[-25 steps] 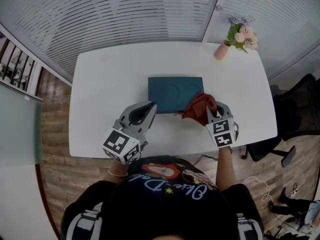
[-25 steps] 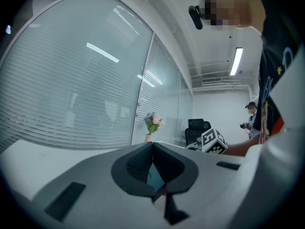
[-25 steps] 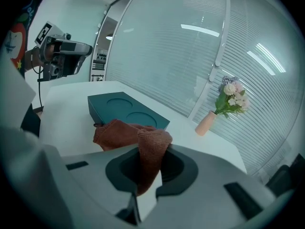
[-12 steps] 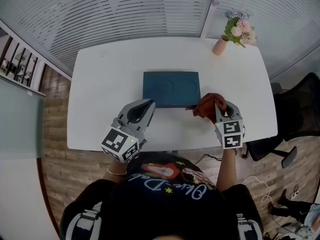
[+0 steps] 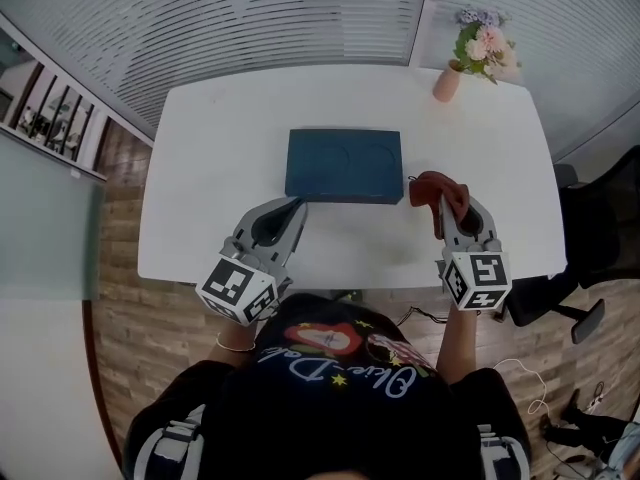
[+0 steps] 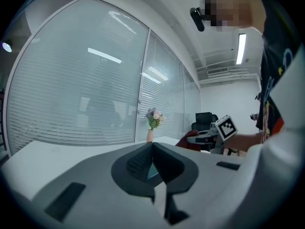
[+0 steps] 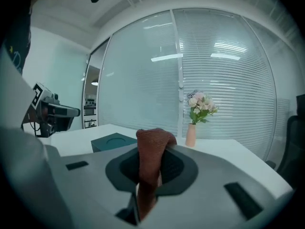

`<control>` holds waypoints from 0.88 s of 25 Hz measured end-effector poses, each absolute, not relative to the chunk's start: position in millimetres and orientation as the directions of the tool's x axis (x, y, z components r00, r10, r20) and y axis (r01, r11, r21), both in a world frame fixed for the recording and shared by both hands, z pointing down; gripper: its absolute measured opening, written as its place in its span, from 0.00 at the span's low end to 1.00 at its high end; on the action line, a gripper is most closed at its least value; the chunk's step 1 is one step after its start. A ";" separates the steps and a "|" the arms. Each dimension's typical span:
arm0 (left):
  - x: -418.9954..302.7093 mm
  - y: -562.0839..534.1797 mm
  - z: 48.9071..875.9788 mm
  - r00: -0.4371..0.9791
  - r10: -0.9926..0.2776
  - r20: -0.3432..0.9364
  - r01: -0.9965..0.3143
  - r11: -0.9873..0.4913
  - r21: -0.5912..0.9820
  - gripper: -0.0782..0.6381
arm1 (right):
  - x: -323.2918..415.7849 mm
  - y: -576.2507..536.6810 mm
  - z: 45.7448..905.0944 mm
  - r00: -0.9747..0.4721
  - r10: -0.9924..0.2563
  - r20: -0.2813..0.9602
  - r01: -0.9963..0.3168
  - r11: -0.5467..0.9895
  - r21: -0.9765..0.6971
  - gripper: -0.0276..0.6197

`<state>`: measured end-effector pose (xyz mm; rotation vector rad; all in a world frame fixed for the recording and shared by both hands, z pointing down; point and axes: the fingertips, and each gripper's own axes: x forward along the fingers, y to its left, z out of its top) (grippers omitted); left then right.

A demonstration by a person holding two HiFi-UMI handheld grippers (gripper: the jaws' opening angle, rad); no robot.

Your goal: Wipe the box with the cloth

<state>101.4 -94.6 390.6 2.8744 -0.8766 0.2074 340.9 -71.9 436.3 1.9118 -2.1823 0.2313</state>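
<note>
A flat dark teal box (image 5: pixel 344 166) lies in the middle of the white table (image 5: pixel 220 138); it also shows as the box (image 7: pixel 110 141) in the right gripper view. My right gripper (image 5: pixel 448 214) is to the right of the box and apart from it, shut on a rust-red cloth (image 5: pixel 440 189). The cloth (image 7: pixel 151 160) is pinched between its jaws and bunches above them. My left gripper (image 5: pixel 286 215) is shut and holds nothing, just in front of the box's near left corner. A sliver of the box (image 6: pixel 151 171) shows behind the closed left jaws.
A pink vase of flowers (image 5: pixel 452 76) stands at the table's far right corner; the vase (image 7: pixel 191 134) also shows in the right gripper view. A black office chair (image 5: pixel 590 268) stands on the floor right of the table. Window blinds (image 5: pixel 260 18) run behind the table.
My right gripper has pulled the cloth off the box's right edge and moved right and nearer to me. The left gripper has stayed where it was.
</note>
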 end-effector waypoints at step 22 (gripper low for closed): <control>120.9 -70.3 392.3 0.835 -0.520 0.181 -0.537 -0.841 0.064 0.11 | 333.2 -41.5 409.1 -0.157 -0.972 0.174 -0.987 0.158 -0.007 0.10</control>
